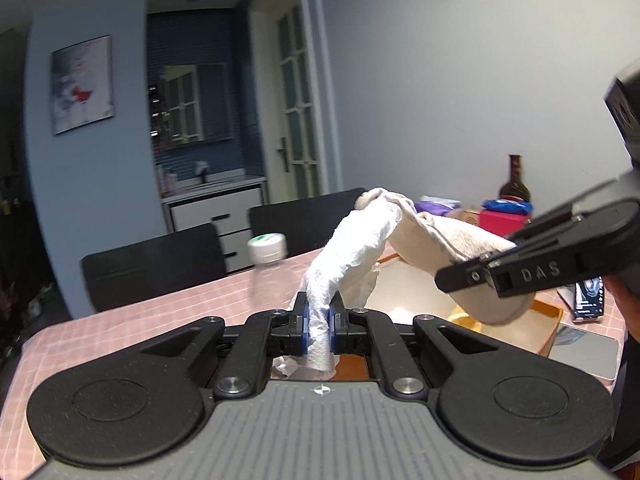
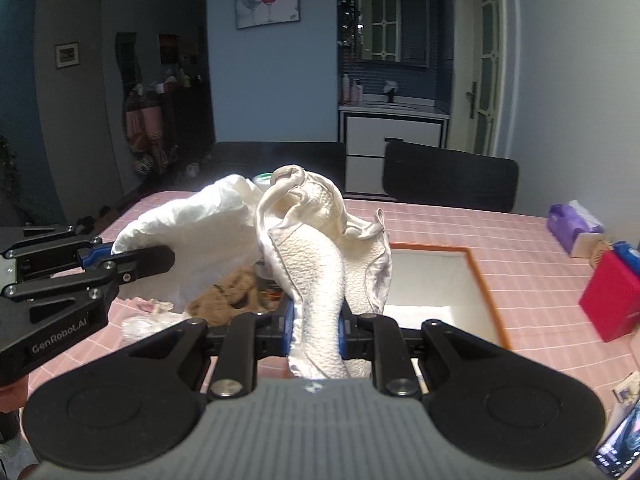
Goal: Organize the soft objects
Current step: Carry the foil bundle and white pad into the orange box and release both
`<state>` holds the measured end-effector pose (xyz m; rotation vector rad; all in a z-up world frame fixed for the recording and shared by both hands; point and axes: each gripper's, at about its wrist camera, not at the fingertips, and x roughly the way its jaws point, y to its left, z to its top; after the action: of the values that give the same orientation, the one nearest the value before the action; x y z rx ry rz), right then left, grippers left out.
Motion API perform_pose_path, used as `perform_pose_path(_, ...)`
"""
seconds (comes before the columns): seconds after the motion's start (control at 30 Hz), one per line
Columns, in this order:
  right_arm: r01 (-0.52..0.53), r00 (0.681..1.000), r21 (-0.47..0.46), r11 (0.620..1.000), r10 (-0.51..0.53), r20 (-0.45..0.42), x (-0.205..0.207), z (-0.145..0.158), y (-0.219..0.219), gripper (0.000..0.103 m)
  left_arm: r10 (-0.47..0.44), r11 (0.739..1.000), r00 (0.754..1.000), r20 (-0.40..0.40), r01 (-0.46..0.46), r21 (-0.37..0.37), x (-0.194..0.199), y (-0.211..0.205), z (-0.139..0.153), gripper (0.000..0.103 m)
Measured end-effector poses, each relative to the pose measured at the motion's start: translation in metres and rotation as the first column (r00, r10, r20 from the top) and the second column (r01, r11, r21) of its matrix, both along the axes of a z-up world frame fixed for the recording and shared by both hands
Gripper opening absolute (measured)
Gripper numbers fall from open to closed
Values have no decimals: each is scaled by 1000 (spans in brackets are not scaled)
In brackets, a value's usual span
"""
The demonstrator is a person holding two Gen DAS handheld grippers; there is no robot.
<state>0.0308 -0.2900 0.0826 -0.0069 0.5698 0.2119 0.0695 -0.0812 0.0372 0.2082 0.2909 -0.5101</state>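
My left gripper (image 1: 319, 324) is shut on a crumpled white tissue (image 1: 352, 248), which rises from its jaws toward the right. My right gripper (image 2: 317, 322) is shut on a cream terry towel (image 2: 316, 264) and holds it above the pink checked table (image 2: 500, 232). The tissue (image 2: 188, 216) and the towel (image 1: 452, 248) touch at their top ends. The right gripper (image 1: 476, 276) shows at the right of the left wrist view; the left gripper (image 2: 120, 258) shows at the left of the right wrist view. An orange-rimmed white box (image 2: 476, 272) lies open below the towel.
A brown plush toy (image 2: 228, 288) and crumpled wrappers (image 2: 148, 308) lie on the table. A bottle with a white cap (image 1: 267, 246) stands left of the tissue. A tissue pack (image 2: 576, 228), red box (image 2: 612, 300), dark bottle (image 1: 514, 184), phone (image 1: 588, 298) and black chairs (image 2: 448, 180) surround the table.
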Motion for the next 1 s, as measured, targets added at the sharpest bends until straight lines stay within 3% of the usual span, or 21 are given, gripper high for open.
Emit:
perform_pose_path(0.2,57,997,-1,998,-57,-48,33,3,-43,18,-37,998,999,-22,37,44,27,-41,-4,9)
perform_pose_path(0.4,98,988,-11,995,-99,-121,84,-3,-74,18,-14,987,999,-39,20,162,60,-83,-15,9)
perform_pose_path(0.63,112,968,24,993,-104,-230,148,-36,-98,19,4,947,996,-90,25,320,104,-125,-45,9)
perform_pose_path(0.83,138,925,41,990,-114,-363,179,-81,-103,22,19,889,989,-149,52,455,125,-140,-74,9)
perform_pose_path(1.0,120,902,16,993,-102,-419,191,-103,-98,36,54,859,982,-180,47,510,133,-144,-92,10)
